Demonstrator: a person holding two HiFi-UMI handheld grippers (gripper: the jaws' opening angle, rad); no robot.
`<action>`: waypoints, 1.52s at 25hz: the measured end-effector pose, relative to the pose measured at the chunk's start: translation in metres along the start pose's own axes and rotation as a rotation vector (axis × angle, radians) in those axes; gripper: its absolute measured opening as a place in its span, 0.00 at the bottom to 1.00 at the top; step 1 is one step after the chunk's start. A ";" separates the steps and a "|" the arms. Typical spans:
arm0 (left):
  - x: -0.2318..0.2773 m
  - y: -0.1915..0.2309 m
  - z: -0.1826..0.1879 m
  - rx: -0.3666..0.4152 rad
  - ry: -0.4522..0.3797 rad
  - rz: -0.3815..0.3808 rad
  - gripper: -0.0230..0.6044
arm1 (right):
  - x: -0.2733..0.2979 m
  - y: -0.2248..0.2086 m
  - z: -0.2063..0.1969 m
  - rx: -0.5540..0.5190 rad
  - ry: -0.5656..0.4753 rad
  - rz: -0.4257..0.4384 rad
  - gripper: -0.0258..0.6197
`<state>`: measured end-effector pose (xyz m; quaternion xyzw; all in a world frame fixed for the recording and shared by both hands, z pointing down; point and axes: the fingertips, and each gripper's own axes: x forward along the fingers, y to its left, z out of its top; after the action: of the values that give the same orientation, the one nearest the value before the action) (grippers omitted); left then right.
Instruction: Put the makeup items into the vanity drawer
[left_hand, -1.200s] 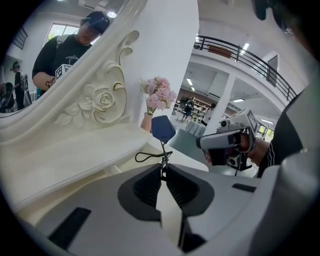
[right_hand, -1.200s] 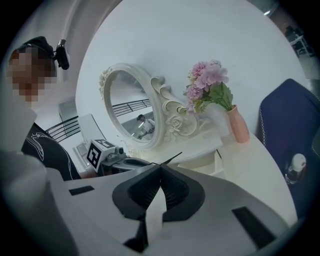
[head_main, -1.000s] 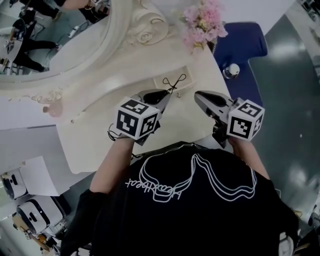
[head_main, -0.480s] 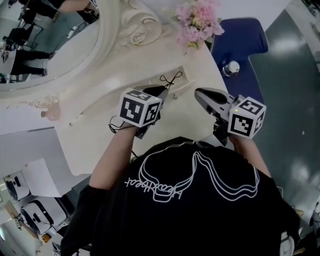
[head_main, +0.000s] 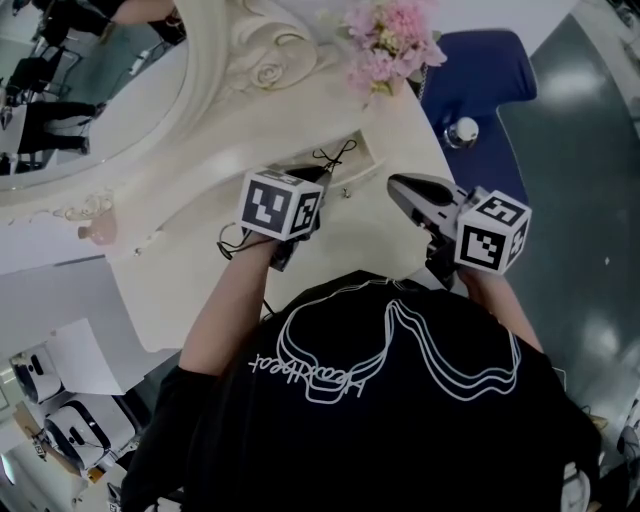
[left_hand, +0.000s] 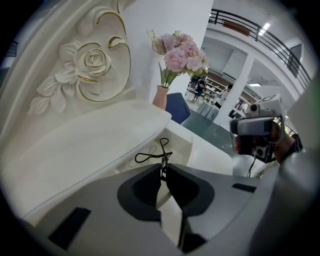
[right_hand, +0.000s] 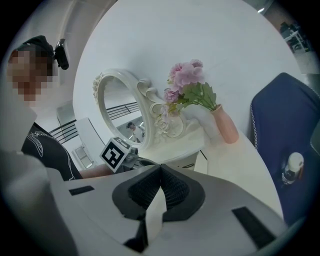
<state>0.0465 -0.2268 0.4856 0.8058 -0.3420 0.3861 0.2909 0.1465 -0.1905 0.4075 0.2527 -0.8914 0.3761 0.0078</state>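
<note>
Left tongs (left_hand: 163, 168) clamp a black eyelash curler (left_hand: 164, 155) above the vanity drawer (left_hand: 189, 145) — right tongs (right_hand: 161, 166) pressed together.

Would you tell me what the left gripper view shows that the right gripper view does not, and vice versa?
Only the left gripper view: a black eyelash curler pinched in the left tongs, and the right gripper seen head-on. Only the right gripper view: the right tongs shut on nothing, the mirror glass, the left gripper's marker cube and a small bottle on the blue chair. Both: the pink flowers in their pink vase, the white vanity top and the blue chair.
</note>
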 end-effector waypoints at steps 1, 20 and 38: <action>0.000 0.000 0.000 -0.008 0.000 0.001 0.09 | 0.000 0.000 0.000 0.001 0.002 0.000 0.05; -0.037 -0.023 0.015 0.033 -0.205 -0.047 0.19 | 0.006 0.012 -0.003 -0.040 0.029 0.037 0.05; -0.131 -0.008 -0.017 0.014 -0.427 -0.084 0.05 | 0.045 0.063 -0.036 0.004 0.023 0.004 0.05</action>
<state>-0.0159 -0.1669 0.3849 0.8850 -0.3591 0.1964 0.2218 0.0722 -0.1494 0.4005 0.2466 -0.8910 0.3807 0.0166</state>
